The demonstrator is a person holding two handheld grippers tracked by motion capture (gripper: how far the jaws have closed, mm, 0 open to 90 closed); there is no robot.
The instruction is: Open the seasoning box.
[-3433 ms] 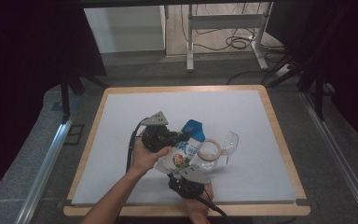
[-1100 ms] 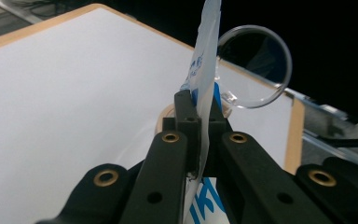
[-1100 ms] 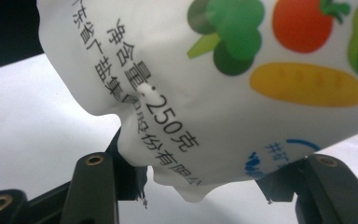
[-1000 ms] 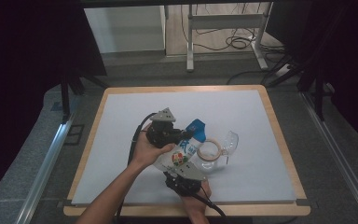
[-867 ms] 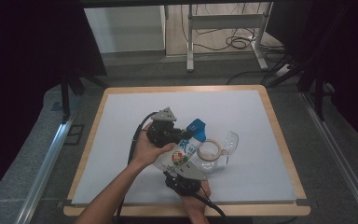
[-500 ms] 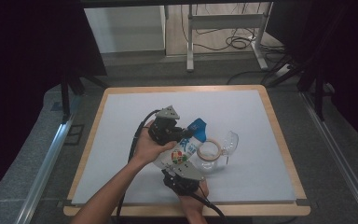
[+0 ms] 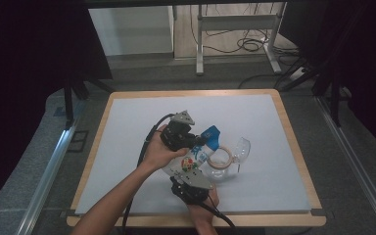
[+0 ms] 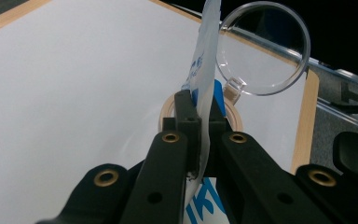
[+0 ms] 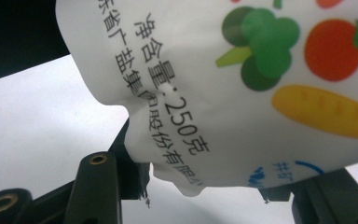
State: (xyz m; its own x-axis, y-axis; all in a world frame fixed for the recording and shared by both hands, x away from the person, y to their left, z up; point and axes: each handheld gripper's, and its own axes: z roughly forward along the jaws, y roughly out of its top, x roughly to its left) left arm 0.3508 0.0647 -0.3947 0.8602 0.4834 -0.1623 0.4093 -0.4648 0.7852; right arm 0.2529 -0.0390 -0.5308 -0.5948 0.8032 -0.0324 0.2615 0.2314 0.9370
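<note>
Since a few seconds back my left tool (image 7: 192, 140) has crept slightly toward the far edge. Nearest me, my right tool (image 7: 190, 172) pinches the one white pouch (image 7: 191, 161) at its lower edge; my left tool clamps its upper part. Beyond sit one open clear jar (image 7: 220, 164), its single lid (image 7: 241, 149) raised, on the worktop (image 7: 127, 117).

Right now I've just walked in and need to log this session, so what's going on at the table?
A person is holding a white plastic pouch printed with vegetables between two hand-held grippers. The left gripper is shut on the pouch's upper edge near its blue end, and the right gripper grips its lower end. The pouch is tilted over a clear round jar with a tan rim, whose clear hinged lid stands open, on the white table.
</note>
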